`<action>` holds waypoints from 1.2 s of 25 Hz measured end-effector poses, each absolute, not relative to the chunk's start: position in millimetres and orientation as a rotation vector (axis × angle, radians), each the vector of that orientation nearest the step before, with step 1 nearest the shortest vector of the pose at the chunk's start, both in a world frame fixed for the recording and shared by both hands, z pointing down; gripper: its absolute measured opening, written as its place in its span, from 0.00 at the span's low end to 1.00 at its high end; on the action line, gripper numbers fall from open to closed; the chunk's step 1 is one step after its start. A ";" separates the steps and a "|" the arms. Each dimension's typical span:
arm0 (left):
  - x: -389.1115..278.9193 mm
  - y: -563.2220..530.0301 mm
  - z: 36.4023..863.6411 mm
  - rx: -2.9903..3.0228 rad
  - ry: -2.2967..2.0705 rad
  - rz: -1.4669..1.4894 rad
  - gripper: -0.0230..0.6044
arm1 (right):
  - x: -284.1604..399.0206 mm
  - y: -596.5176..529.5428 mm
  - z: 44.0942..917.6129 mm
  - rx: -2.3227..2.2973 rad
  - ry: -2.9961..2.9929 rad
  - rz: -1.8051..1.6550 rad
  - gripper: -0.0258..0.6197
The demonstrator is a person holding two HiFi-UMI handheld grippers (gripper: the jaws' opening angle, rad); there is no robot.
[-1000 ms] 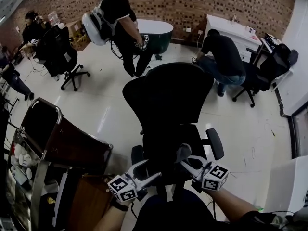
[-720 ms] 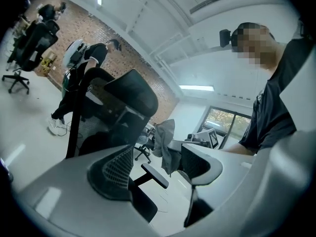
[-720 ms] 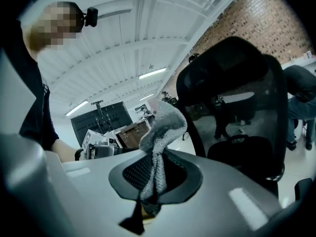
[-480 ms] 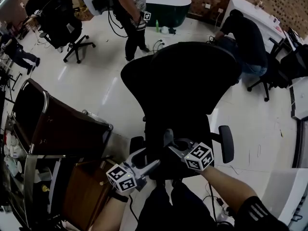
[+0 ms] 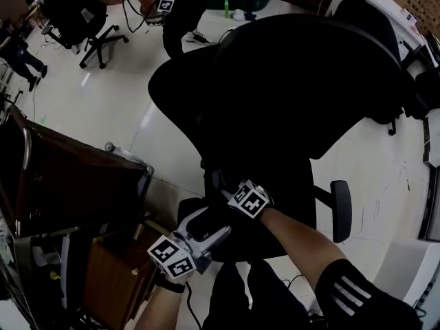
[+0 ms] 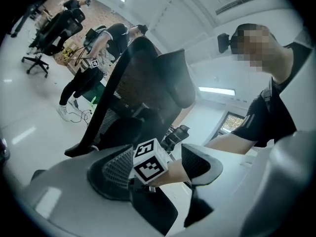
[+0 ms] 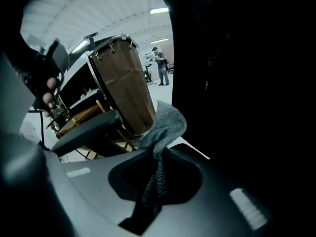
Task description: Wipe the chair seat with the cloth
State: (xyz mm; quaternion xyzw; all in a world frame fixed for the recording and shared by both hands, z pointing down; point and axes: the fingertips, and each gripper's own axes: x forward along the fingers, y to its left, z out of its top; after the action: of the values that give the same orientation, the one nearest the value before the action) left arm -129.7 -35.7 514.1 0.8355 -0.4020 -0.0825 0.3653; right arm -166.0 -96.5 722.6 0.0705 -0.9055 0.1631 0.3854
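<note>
The right gripper (image 5: 223,190) is clamped on a bunched grey cloth (image 7: 163,124) at the seat's (image 5: 282,191) 9 o'clock edge. The left gripper (image 5: 210,227) is wide apart and empty, just beside it at 7 o'clock.

Only a thin fold looks pinched, so dragging could pull the cloth free. The near armrest (image 7: 87,127) crowds the stroke, as does the left gripper. A brown cart (image 5: 82,184) stands at 9 o'clock.
</note>
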 end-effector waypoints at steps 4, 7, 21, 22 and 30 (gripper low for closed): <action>-134.4 -46.1 533.2 2.139 -1.043 -0.238 0.56 | -185.2 -106.8 768.2 0.198 -2.259 0.430 0.09; -144.7 -52.8 544.3 2.124 -1.069 -0.257 0.56 | -205.9 -105.6 796.6 0.165 -2.249 0.402 0.09; -103.1 -52.4 557.0 2.155 -0.972 -0.219 0.56 | -77.0 -148.9 876.1 0.234 -2.028 0.190 0.09; -99.1 -54.3 555.3 2.159 -0.963 -0.220 0.56 | -50.8 -156.7 878.4 0.267 -1.997 0.202 0.09; -75.0 -63.7 543.0 2.198 -0.905 -0.223 0.56 | 129.5 -205.0 864.2 0.529 -1.795 0.241 0.09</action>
State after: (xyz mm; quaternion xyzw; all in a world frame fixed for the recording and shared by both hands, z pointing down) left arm -75.0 -63.7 543.0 0.8560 -0.3526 -0.0869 0.3681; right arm 129.5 -205.0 864.2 0.2268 -0.7702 0.1032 0.5871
